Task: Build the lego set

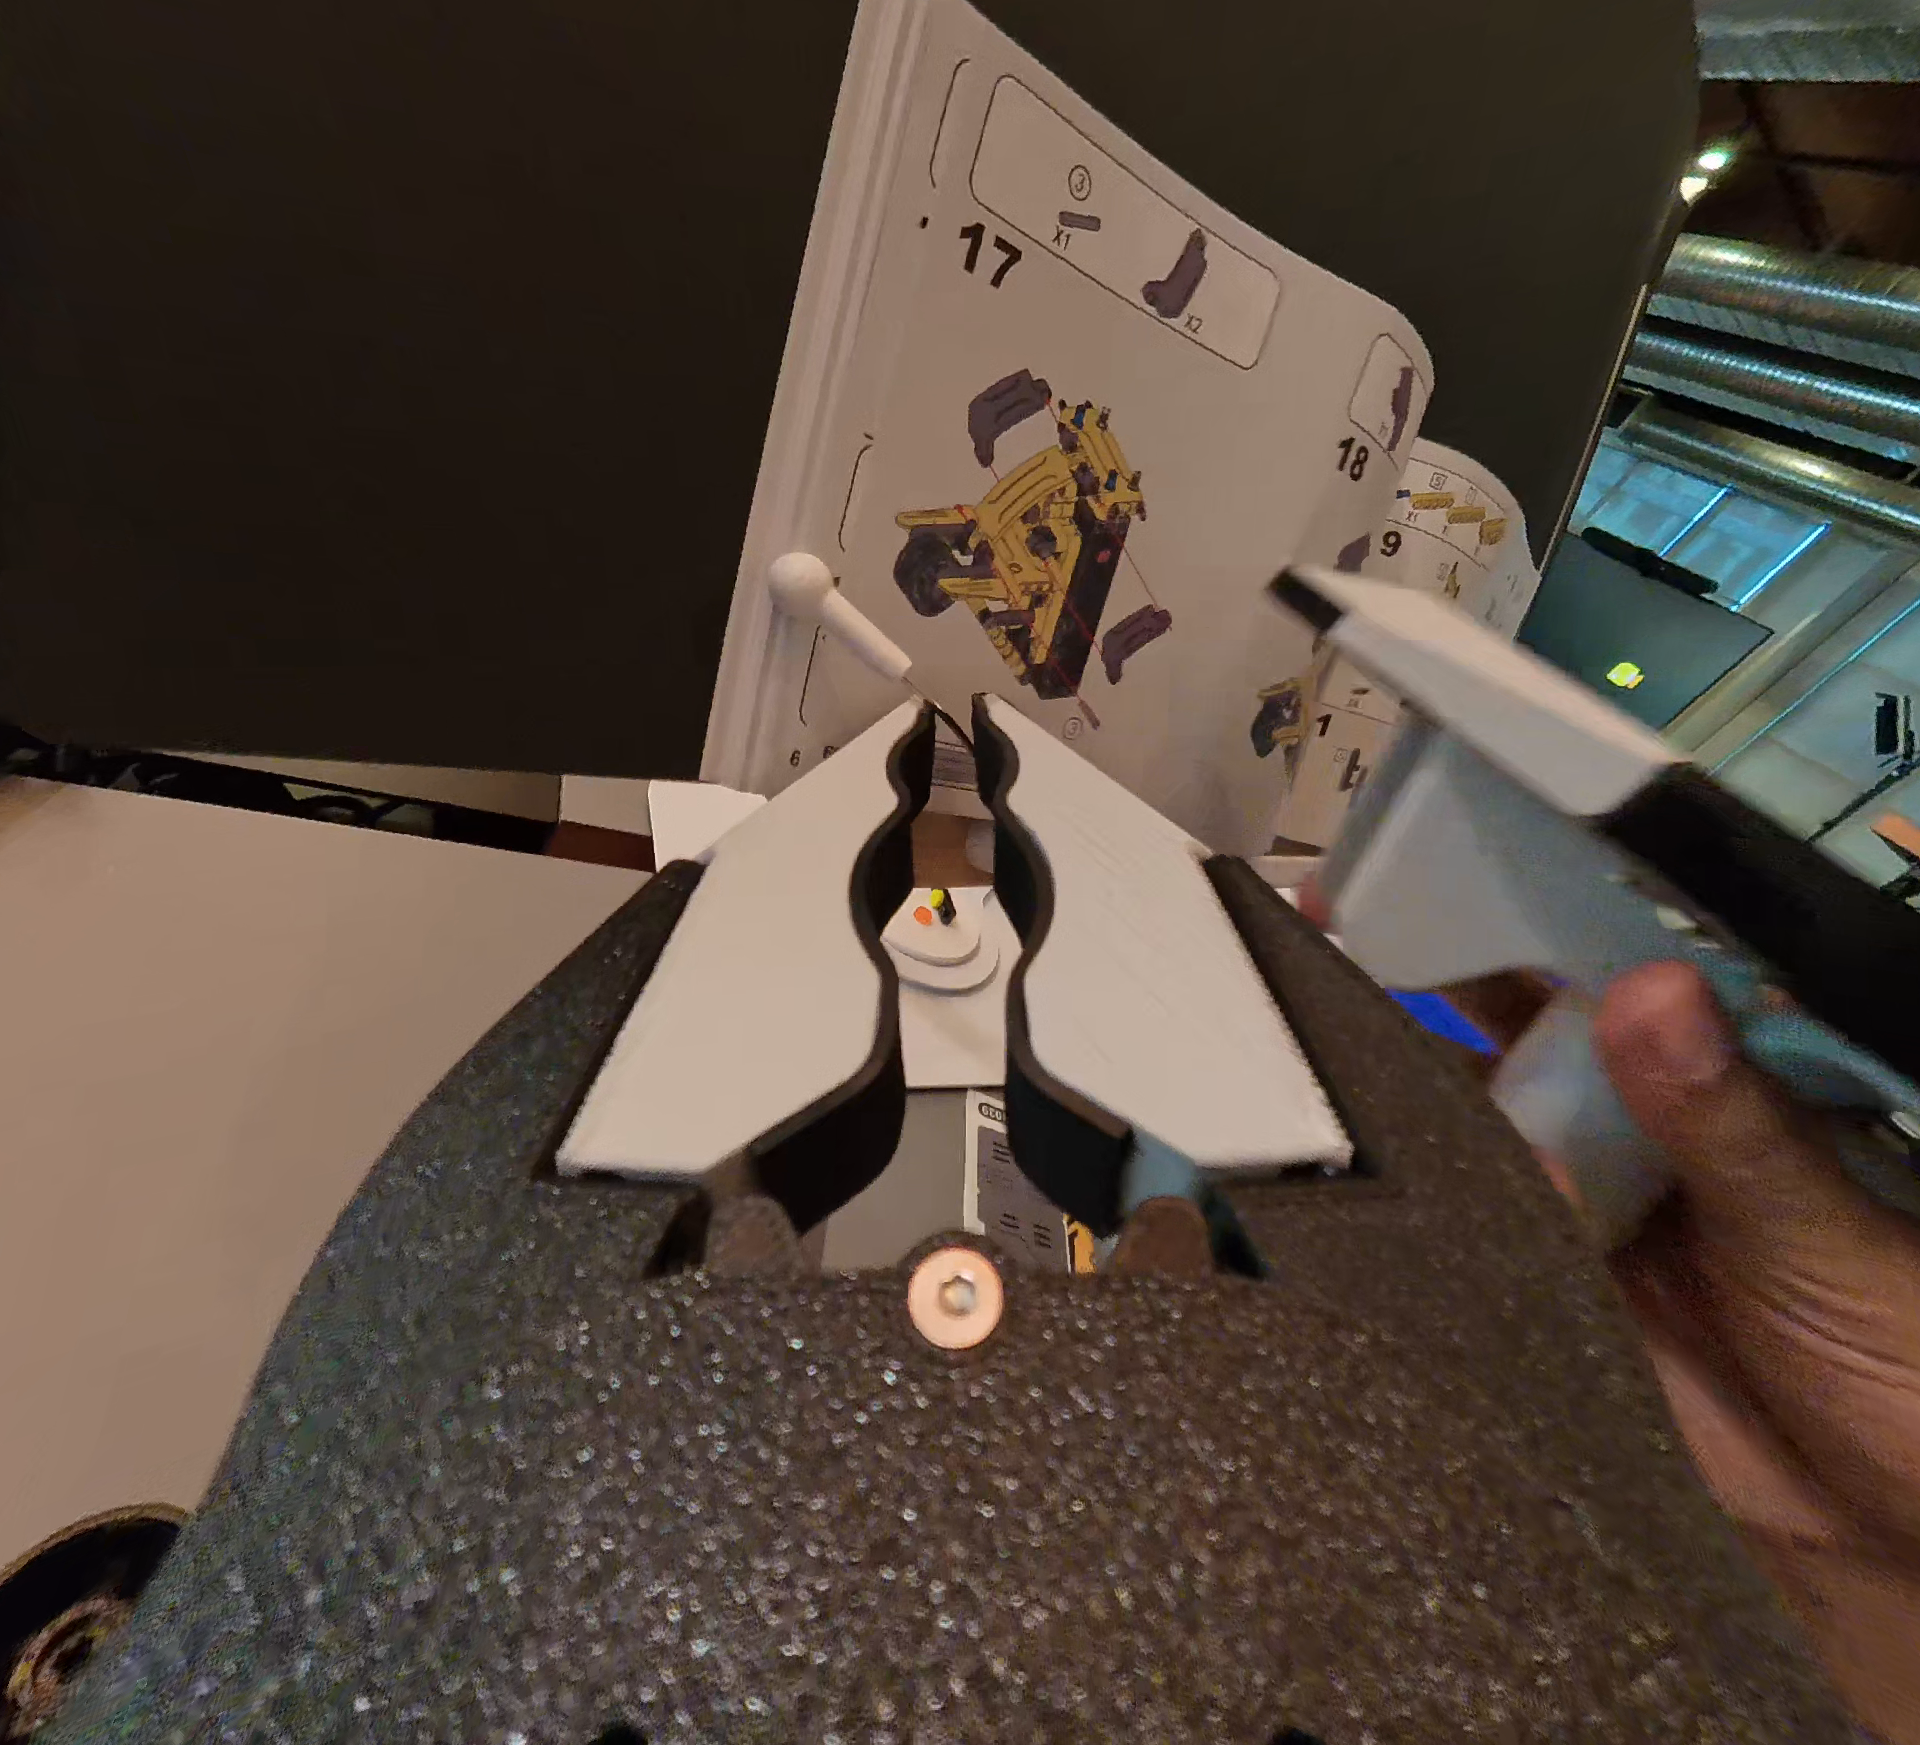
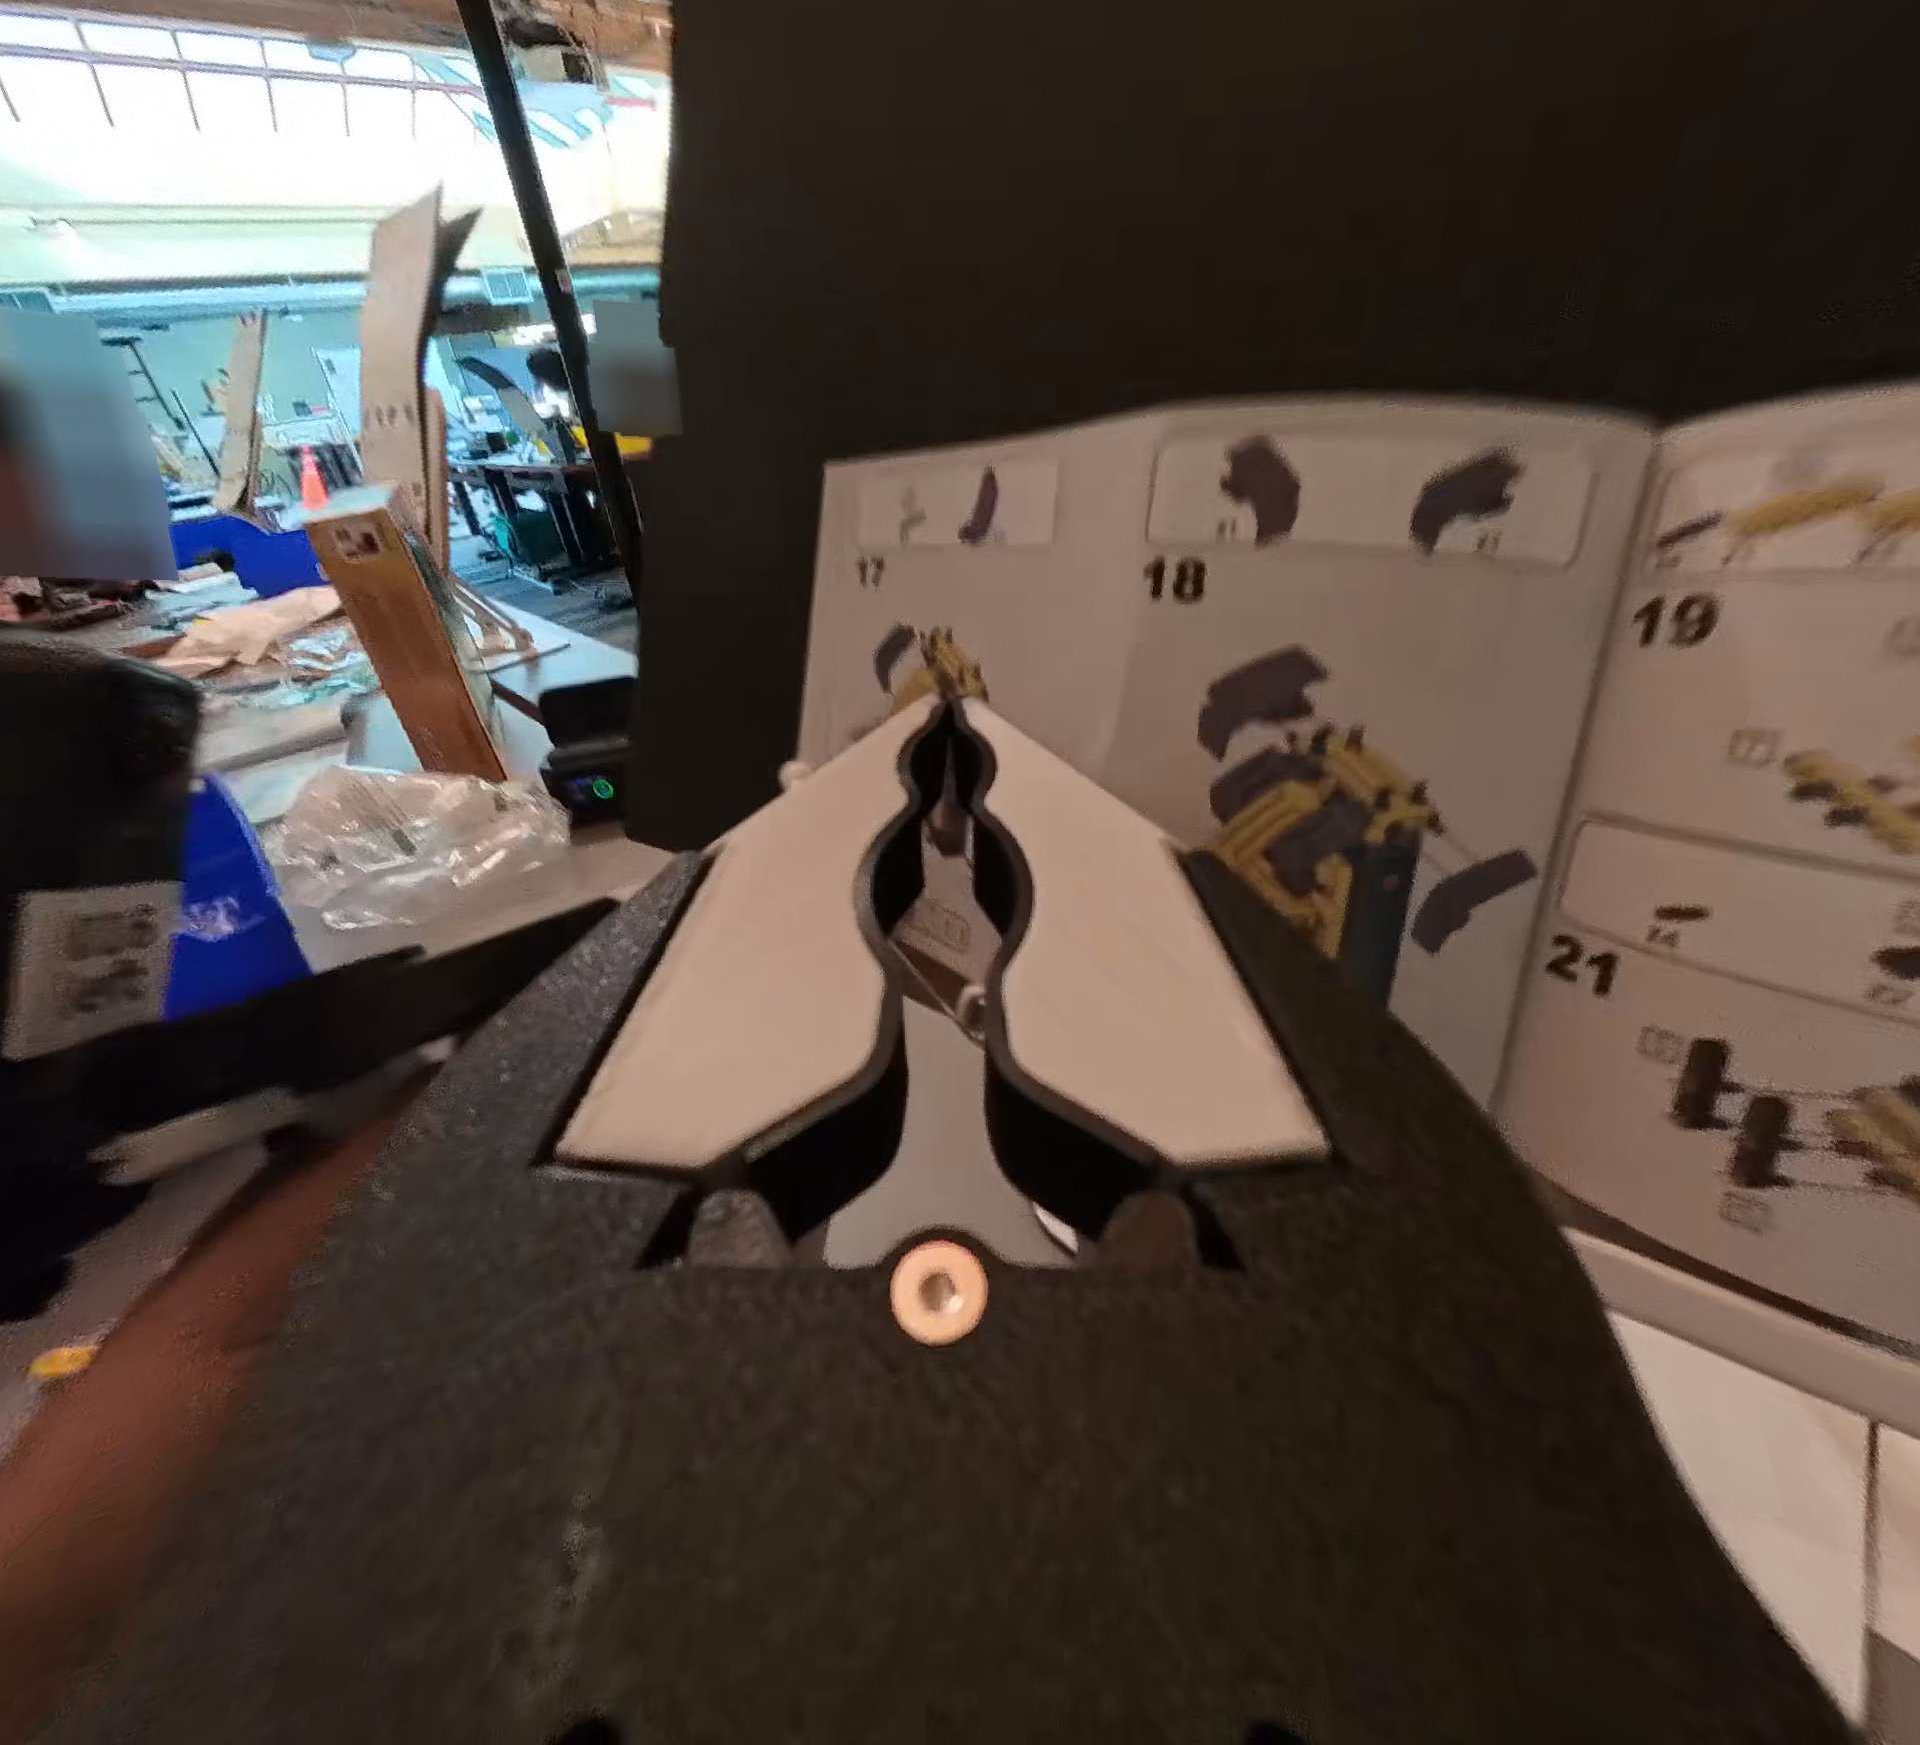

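Note:
An open instruction booklet [image 1: 1049,407] stands upright against a black board [image 1: 416,241]. A white ball-tipped page-holder pin [image 1: 821,599] leans at its foot. My left gripper [image 1: 951,721] is right in front of the page. Its jaws are almost together, and the pin's thin dark wire runs into the narrow gap. My right gripper [image 2: 951,708] has its tips touching, in front of the booklet [image 2: 1351,656]. I cannot tell if it holds anything. It also shows in the left wrist view [image 1: 1455,687], held by a hand [image 1: 1787,1228] to the right.
A white disc with small orange and yellow pieces [image 1: 935,932] lies on the table below the left gripper. The pale table [image 1: 208,1020] extends left. A crumpled clear plastic bag [image 2: 405,843], a blue bin [image 2: 223,895] and a wooden board [image 2: 405,646] stand left of the black board. The grippers' ends are close to 8 centimetres from one another.

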